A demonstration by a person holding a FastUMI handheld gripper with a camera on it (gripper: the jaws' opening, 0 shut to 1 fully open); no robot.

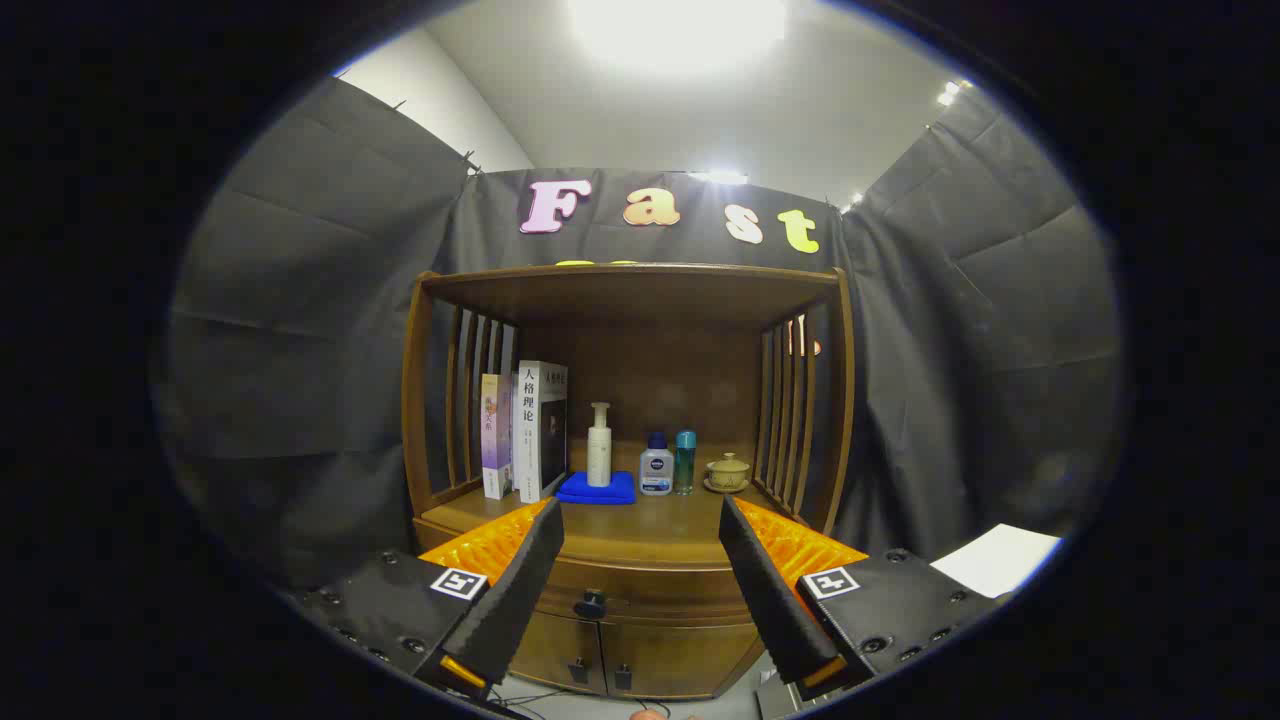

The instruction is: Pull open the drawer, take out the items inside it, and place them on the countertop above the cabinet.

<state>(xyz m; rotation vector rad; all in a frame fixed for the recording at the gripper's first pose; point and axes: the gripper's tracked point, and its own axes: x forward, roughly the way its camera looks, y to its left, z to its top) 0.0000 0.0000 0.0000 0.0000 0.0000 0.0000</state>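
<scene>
Gripper (640,560) hung spread apart and empty, short of the cabinet, aimed at the drawer (640,583). Drawer was shut, just under the counter's (640,525) front edge, its dark knob (591,604) between the fingers and beyond them. Items inside were hidden. Step looked like the approach. Next move called for closing on the knob, then a straight pull. Farther back, at the counter's rear edge, stood books (527,432), bottles (657,466) and a lidded cup (728,472).

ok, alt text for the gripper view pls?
The open claw points at a wooden cabinet, its shut drawer's dark knob between and beyond the fingers. On the countertop above: books, a pump bottle on blue cloth, two small bottles, a lidded cup.
</scene>
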